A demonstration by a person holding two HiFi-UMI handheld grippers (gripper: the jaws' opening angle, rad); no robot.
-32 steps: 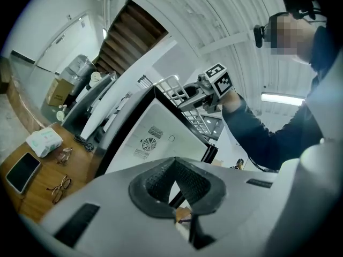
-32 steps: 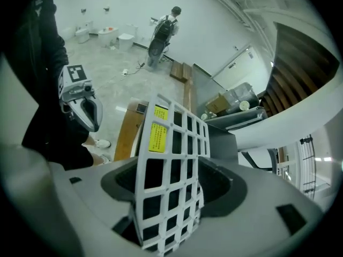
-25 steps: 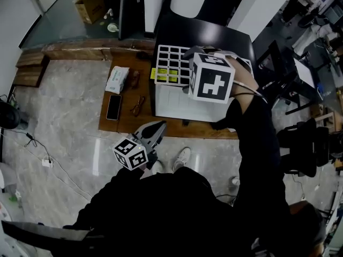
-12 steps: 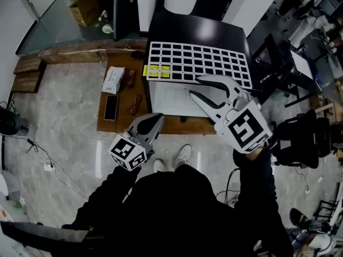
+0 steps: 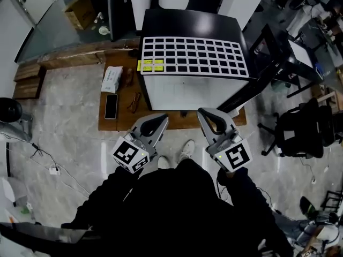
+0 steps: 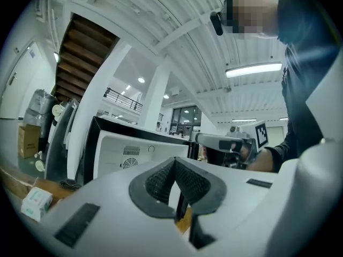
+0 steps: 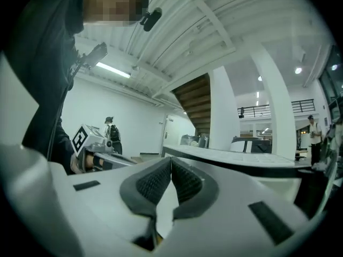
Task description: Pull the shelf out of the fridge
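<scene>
The white wire shelf (image 5: 193, 55) lies flat on the black top of the small fridge (image 5: 193, 94), spanning most of its width. Both grippers hang low in front of the fridge, close to my body, well short of the shelf. My left gripper (image 5: 159, 120) is shut with nothing in it; its ribbed pads (image 6: 161, 180) meet. My right gripper (image 5: 206, 115) is shut and empty too, pads (image 7: 185, 182) pressed together. Each gripper view shows the other gripper: the right gripper (image 6: 225, 142) and the left gripper (image 7: 94, 146).
The fridge stands on a low wooden platform (image 5: 115, 123) with a phone (image 5: 113, 106), glasses (image 5: 135, 103) and a tissue pack (image 5: 112, 79) to its left. The black fridge door (image 5: 252, 87) stands swung out at the right. An office chair (image 5: 300, 133) is further right.
My right gripper has drawn back from over the fridge towards my body and its jaws have gone from wide open to shut. The shelf now shows fully on the fridge top. The left gripper stayed put.
</scene>
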